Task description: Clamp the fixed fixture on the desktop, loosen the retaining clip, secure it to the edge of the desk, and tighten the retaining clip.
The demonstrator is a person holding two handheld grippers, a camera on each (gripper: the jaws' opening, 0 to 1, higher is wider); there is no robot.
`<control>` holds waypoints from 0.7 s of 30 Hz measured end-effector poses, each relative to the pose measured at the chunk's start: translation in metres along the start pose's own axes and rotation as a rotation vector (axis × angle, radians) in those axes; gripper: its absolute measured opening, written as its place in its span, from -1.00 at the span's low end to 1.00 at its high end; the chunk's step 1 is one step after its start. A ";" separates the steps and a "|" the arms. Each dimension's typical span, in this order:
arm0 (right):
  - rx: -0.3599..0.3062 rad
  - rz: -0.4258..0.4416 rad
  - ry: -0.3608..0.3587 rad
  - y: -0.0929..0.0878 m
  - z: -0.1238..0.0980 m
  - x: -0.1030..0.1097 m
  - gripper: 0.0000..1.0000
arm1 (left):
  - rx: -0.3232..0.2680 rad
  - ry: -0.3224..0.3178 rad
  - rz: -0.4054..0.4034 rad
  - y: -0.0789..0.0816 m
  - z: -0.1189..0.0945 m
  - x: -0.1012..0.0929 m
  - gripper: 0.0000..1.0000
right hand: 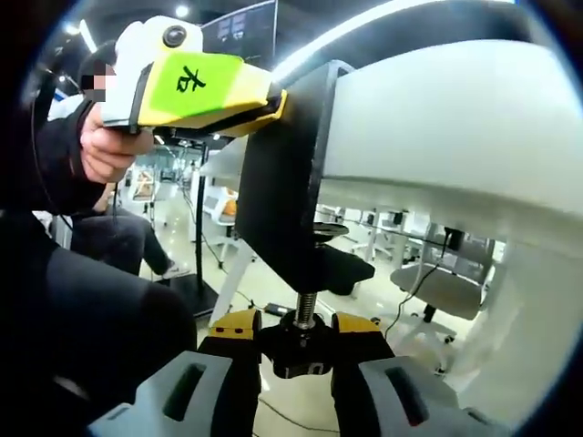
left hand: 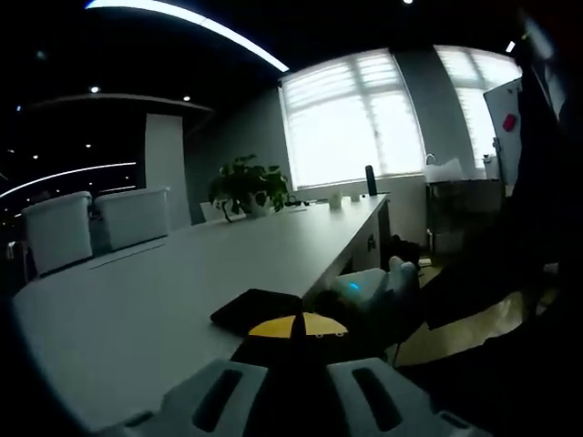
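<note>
Right gripper view, from under the desk (right hand: pixel 437 118): the right gripper (right hand: pixel 299 350) pinches the clamp's (right hand: pixel 282 182) screw knob (right hand: pixel 301 341) below the desk edge. Beyond it, the left gripper (right hand: pixel 196 86) holds the clamp's top, closed on it. If the knob slips while turning, the clamp could stay loose and tip off.

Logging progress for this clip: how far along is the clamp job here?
Done: the clamp already sits over the desk edge, steadied from above by the left gripper. In hand: the right gripper is shut on the screw knob beneath the desk. The pad looks short of the underside, so tightening seems unfinished. Left: finish tightening, then release both grippers.
</note>
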State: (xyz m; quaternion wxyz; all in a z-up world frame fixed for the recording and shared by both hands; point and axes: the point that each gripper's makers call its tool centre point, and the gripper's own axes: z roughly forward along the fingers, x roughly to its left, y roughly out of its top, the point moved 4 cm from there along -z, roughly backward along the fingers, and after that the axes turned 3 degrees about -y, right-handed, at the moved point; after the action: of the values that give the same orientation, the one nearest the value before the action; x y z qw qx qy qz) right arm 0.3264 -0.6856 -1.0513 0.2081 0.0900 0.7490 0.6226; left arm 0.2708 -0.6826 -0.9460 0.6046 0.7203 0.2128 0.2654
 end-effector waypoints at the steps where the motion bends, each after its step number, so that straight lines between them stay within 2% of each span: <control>1: 0.000 -0.005 -0.002 0.000 0.001 0.001 -0.46 | 0.001 -0.003 0.001 0.000 0.000 0.000 -0.98; 3: -0.006 -0.024 -0.022 0.001 0.000 0.002 -0.45 | 0.001 -0.007 0.000 0.000 0.000 0.001 -0.98; 4: -0.010 -0.065 -0.042 0.000 0.000 -0.003 -0.45 | -0.001 -0.010 -0.004 0.000 0.001 0.002 -0.98; 5: 0.006 -0.066 -0.059 -0.001 0.001 -0.002 -0.44 | -0.006 -0.011 -0.011 0.000 0.000 0.002 -0.98; 8: 0.051 0.017 -0.186 -0.003 -0.005 -0.007 -0.34 | -0.017 -0.016 -0.051 0.000 0.001 0.003 -0.98; 9: 0.052 0.005 -0.210 -0.001 -0.007 -0.007 -0.32 | -0.018 -0.016 -0.049 0.000 0.001 0.002 -0.98; 13: 0.037 0.068 -0.365 0.001 -0.019 -0.008 -0.31 | -0.021 -0.030 -0.036 0.000 0.002 0.001 -0.98; 14: 0.043 0.117 -0.423 -0.001 -0.023 -0.007 -0.32 | -0.033 -0.040 -0.044 -0.001 0.002 0.002 -0.98; 16: 0.056 0.119 -0.454 -0.001 -0.025 0.000 -0.31 | -0.045 -0.047 -0.064 -0.001 0.001 0.003 -0.98; 18: 0.045 0.115 -0.546 -0.001 -0.028 0.004 -0.28 | -0.058 -0.054 -0.058 -0.002 0.001 0.002 -0.98; 19: 0.046 0.141 -0.569 -0.003 -0.026 0.007 -0.30 | -0.066 -0.058 -0.063 -0.002 0.000 0.002 -0.98; 21: 0.017 0.215 -0.687 -0.003 -0.030 0.011 -0.33 | -0.079 -0.065 -0.075 -0.002 0.000 0.002 -0.98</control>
State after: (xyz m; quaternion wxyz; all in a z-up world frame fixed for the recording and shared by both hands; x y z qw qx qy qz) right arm 0.3037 -0.7086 -1.0521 0.3802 0.3738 0.6269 0.5681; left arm 0.2728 -0.6807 -0.9481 0.6486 0.6957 0.2093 0.2272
